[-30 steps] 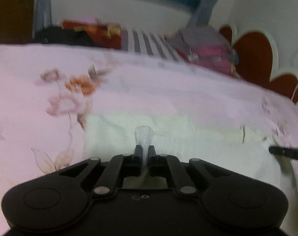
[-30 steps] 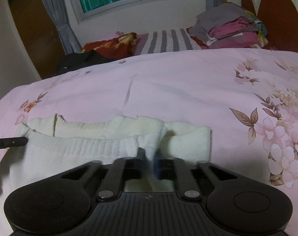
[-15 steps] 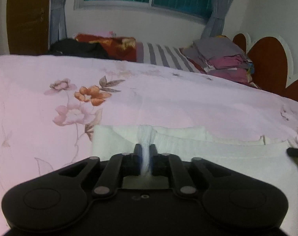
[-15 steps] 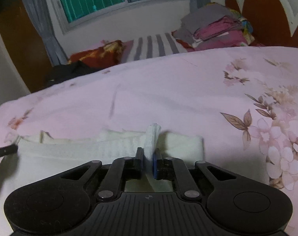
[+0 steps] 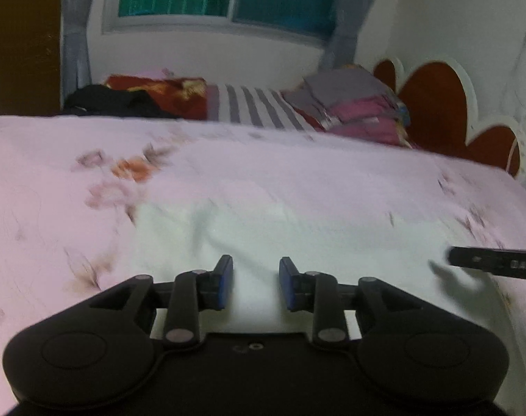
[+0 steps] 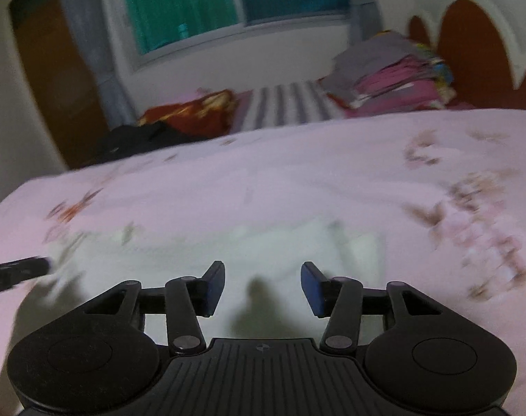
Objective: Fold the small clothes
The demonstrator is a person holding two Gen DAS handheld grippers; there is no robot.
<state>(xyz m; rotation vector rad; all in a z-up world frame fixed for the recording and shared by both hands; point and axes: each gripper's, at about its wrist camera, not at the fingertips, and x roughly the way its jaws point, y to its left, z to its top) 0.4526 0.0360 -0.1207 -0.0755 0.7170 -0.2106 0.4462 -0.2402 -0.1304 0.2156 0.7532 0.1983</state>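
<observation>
A small cream knitted garment (image 5: 297,242) lies folded flat on the pink floral bedsheet (image 5: 54,208). It also shows in the right wrist view (image 6: 263,253), blurred. My left gripper (image 5: 256,277) is open and empty, just above the garment's near left part. My right gripper (image 6: 263,282) is open and empty above the garment's near right part. The right gripper's fingertip (image 5: 488,263) shows at the right edge of the left wrist view. The left gripper's fingertip (image 6: 16,270) shows at the left edge of the right wrist view.
At the far side of the bed lie a stack of folded clothes (image 5: 356,111), a striped pillow (image 5: 256,107), a red patterned cloth (image 5: 158,93) and a black garment (image 5: 113,104). A red and white headboard (image 5: 443,118) stands at the right.
Both grippers were shut on pinches of the cream garment and have opened, letting it go. The garment now lies flat. Both views are blurred from motion.
</observation>
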